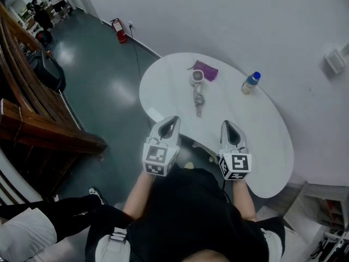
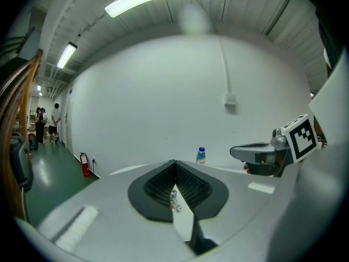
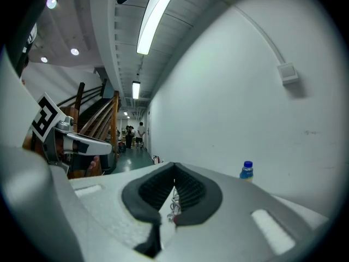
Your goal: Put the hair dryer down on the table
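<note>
1. Hair dryer (image 1: 197,78) is down on the white table (image 1: 163,91). It lies toward the table's far side, and nothing grips it.
2. Its cord (image 1: 198,101) trails in a loose bundle from the dryer toward the table's middle.
3. A purple cloth (image 1: 207,70) sits right at the table's far edge, touching the dryer's head.
4. A blue-capped bottle (image 1: 250,83) stands upright on the table's right part, well apart from the dryer.
5. The left gripper (image 1: 173,119) hovers at the table's near edge, on the left. Its jaws are pressed together at the tips, with nothing between the pads.
6. The right gripper (image 1: 228,124) hangs over the table's near edge, beside the left one. Its jaws are fully closed too, and empty.
7. Both grippers point across the table toward the dryer and are well apart from it.
8. A red fire extinguisher (image 1: 119,30) stands on the floor by the wall, beyond the table's far-left end.
</note>
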Demonstrator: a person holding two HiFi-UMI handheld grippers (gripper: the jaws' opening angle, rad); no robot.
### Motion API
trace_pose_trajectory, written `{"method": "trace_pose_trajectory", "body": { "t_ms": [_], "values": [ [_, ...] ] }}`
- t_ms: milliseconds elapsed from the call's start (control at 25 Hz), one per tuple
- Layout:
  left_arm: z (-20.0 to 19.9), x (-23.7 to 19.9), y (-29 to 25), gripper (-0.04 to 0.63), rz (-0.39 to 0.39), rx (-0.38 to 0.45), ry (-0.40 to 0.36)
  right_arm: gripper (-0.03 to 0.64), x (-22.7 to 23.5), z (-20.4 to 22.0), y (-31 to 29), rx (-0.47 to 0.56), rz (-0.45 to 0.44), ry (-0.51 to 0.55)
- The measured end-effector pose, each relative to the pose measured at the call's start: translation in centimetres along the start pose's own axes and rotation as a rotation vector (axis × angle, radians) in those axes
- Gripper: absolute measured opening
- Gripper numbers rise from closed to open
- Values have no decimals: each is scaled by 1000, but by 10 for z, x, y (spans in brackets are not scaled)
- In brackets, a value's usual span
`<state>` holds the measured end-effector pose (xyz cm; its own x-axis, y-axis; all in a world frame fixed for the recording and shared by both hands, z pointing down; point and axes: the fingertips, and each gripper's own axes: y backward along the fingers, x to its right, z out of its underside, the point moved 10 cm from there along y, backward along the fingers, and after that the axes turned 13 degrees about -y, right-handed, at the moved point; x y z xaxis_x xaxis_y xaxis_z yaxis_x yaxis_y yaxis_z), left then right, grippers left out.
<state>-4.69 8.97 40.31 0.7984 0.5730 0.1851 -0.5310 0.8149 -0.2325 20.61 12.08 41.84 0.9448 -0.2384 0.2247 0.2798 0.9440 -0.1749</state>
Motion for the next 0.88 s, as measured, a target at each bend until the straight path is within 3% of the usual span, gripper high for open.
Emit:
{"method": "trace_pose_trajectory", "body": {
  "t_ms": [880],
  "values": [
    [-1,5,-3,5,1,-3,5,3,0,1,-1,-14,-21,11]
  ]
}}
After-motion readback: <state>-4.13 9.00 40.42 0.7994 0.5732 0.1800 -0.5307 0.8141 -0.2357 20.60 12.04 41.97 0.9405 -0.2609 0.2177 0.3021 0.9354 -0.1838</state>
